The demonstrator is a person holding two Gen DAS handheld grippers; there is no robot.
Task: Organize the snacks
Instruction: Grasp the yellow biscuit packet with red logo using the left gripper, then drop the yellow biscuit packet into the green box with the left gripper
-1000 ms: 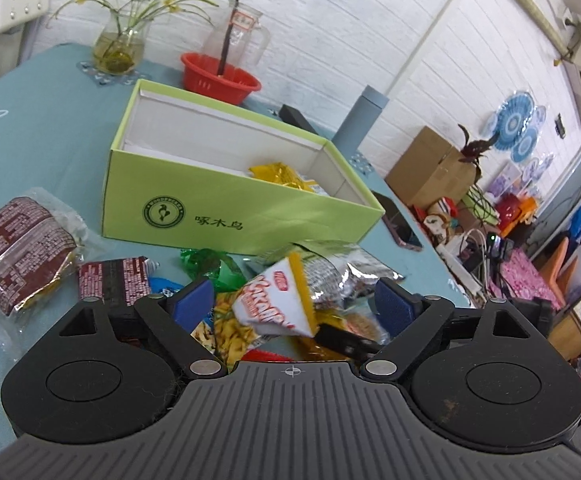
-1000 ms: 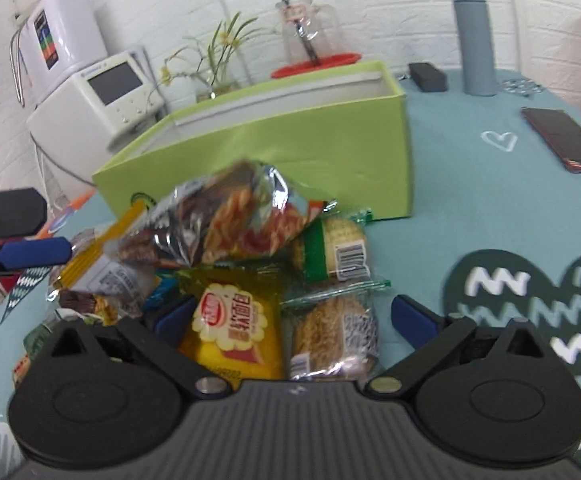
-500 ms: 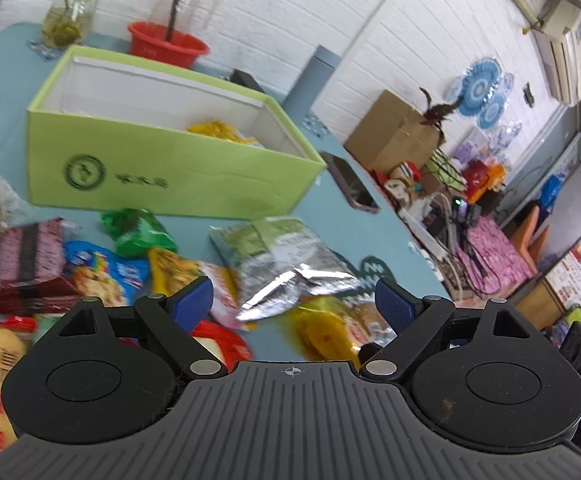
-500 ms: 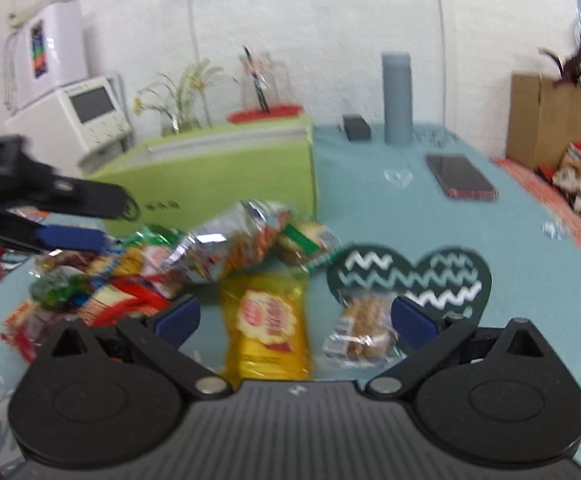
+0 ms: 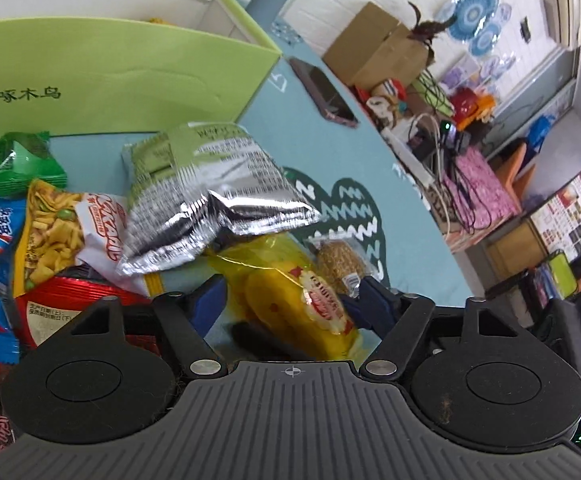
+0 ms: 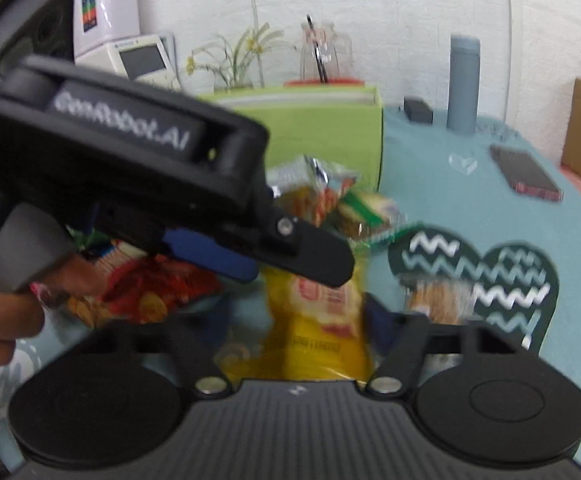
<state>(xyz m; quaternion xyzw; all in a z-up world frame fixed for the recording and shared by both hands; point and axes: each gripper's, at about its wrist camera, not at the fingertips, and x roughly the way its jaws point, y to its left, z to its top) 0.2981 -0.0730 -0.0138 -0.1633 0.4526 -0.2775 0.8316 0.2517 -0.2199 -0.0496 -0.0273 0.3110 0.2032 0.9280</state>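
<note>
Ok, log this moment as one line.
left gripper: jaws closing, yellow packet between | right gripper: jaws closing, same packet between | grip: unconfirmed

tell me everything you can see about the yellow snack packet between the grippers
The yellow snack packet is a glossy, crinkly plastic wrapper with a red-and-white scalloped label and a pale yellow cake-like piece showing inside. It lies flat on the teal tablecloth, its top end tucked under the silver foil bag, beside a small clear-wrapped oat bar. Both tools, left and right, have just been closing around it; contact is unclear.
</note>
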